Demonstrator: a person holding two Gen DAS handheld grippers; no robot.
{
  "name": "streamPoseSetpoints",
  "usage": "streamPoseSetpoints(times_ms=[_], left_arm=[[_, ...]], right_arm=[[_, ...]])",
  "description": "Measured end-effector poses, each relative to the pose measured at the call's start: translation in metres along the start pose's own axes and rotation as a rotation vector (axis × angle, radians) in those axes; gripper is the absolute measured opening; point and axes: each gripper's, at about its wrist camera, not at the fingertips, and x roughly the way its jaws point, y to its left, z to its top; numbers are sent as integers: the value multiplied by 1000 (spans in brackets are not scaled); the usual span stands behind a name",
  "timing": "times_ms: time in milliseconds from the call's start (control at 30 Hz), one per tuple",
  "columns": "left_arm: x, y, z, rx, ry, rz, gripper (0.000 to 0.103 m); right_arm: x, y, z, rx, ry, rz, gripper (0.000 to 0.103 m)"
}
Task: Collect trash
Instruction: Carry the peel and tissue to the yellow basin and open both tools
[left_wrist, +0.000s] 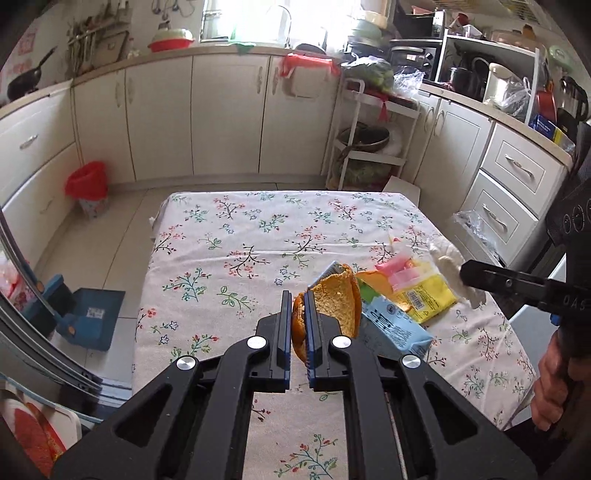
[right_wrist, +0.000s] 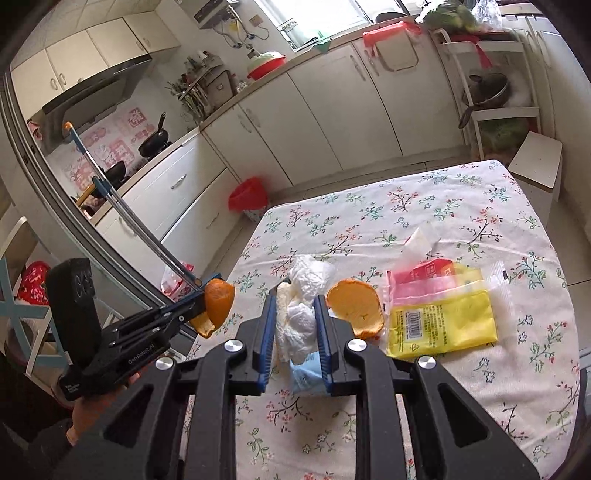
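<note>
Left wrist view. The left gripper (left_wrist: 298, 325) was clamped on a curved piece of orange peel (left_wrist: 301, 332), lifted clear of the floral tablecloth (left_wrist: 236, 236). Judged from its look, the peel was light, stiff enough to keep its cup shape, and waxy outside; the hold across its rim seemed sound, as a grip on the smooth back might slip. At 3 o'clock from the peel lay a blue wrapper (left_wrist: 397, 328) and a yellow packet (left_wrist: 430, 291), flat on the cloth; both looked thin and slick, best taken by a raised edge. At 10 o'clock on the floor stood a bin with a red liner (left_wrist: 88, 181), the probable destination.

Right wrist view. The right gripper (right_wrist: 295, 325) was closed on a wad of crumpled white tissue (right_wrist: 299, 310), its pads sunk into the soft bulk. The tissue appeared almost weightless and compressible, so a mid-body pinch suited it. A second orange peel (right_wrist: 356, 306) lay on the cloth at 3 o'clock, just beside the right-hand finger. Farther right, a clear bag (right_wrist: 502, 280) partly overlapped the yellow packet.
</note>
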Motion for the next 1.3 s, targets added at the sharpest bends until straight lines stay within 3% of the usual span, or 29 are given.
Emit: streamPoseSetpoints(times_ms=[300,567,933,1300], left_arm=[[-30,-20,-17,36,-28,10,6],[-68,-36,-47,39,-47,21,6],[-106,-39,-90,-20,-54,8,6],[-126,-47,-143,-61,9,-12,6]], right_arm=[[-17,12,-19,5,1,30,22],[-48,38,-54,-76,-16,14,22],[-82,32,-114,16,3,9,22],[-87,36,-160,45,78,1,23]])
